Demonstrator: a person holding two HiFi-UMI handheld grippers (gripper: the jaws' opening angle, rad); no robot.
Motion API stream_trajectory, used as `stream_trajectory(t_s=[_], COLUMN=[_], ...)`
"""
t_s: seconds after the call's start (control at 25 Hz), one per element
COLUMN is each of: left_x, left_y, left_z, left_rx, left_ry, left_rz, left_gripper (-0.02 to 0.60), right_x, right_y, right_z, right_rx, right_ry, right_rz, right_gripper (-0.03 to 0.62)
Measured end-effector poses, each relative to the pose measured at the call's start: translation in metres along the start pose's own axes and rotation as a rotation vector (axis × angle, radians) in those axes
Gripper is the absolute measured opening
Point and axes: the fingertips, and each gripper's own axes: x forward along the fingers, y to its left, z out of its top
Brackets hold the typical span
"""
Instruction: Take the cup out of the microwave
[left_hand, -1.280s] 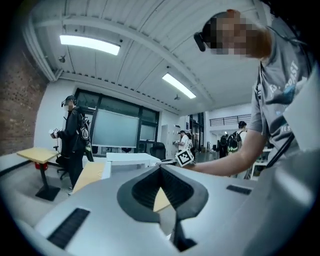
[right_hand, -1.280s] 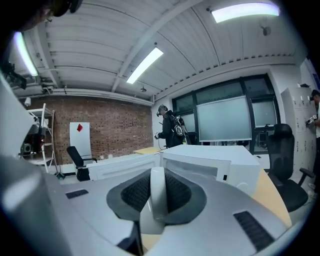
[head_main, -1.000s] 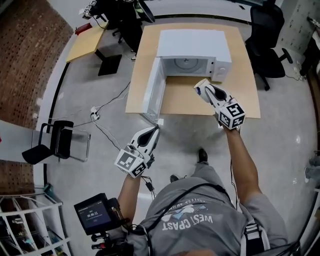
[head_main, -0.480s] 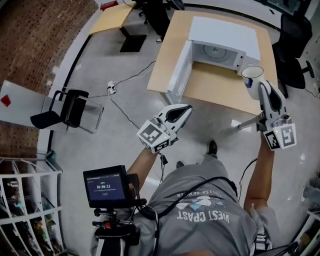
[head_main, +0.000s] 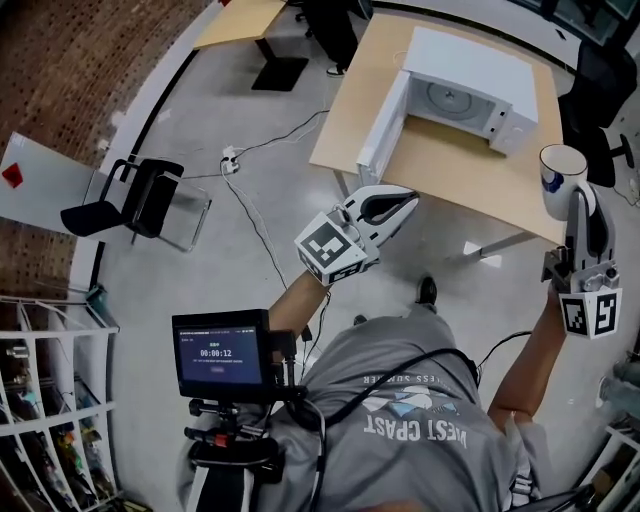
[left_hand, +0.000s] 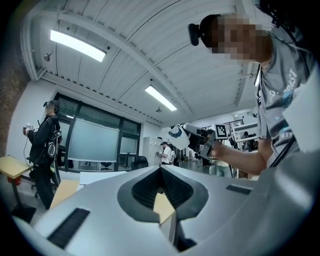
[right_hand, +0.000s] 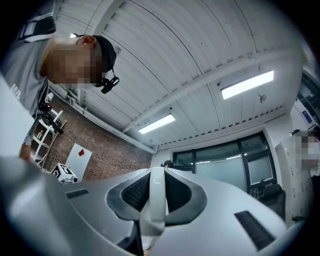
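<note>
Head view first: the right tongs (head_main: 578, 193) are up at the far right of the picture, out past the edge of the tabletop (head_main: 440, 170), clamped on the rim of the white cup (head_main: 555, 180). The cup is upright with its mouth open to the camera and a blue mark on its side, clear of the microwave (head_main: 470, 80) and out over the floor. The microwave sits on the tabletop with its door (head_main: 385, 120) swung wide open and its round turntable in plain sight. The left tongs (head_main: 408, 198) hang in mid-picture just off the near edge of the tabletop, tips together, nothing in them, pointing towards the microwave door. Lower left, a small screen (head_main: 222, 352) rides on a rig by the person's waist, and a black chair (head_main: 140, 205) stands on the floor well to the left. Over to the left gripper view: the 2 pads meet at the tip with nothing gripped, only a sliver of tan surface showing below them; beyond, the right tongs carry the cup high in the air, and another person (left_hand: 47, 140) stands by the far windows. Now the right gripper view: a white strip, the cup's wall, stands straight up between the 2 dark pads, and both press on it; behind it are a brick wall (right_hand: 107, 150) and tall glass panels (right_hand: 225, 167).
</note>
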Motion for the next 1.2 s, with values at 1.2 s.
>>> stream_trajectory(t_s=[1.2], left_x=[0.111], left_y=[0.046], left_z=[-0.044], left_rx=[-0.084], left_ry=[0.117], left_rz=[0.049], left_gripper=[0.043], right_x=[-0.015], right_y=[-0.231], right_z=[-0.176], right_rx=[0.22], right_ry=[0.207], right_rz=[-0.247], right_gripper=[0.067])
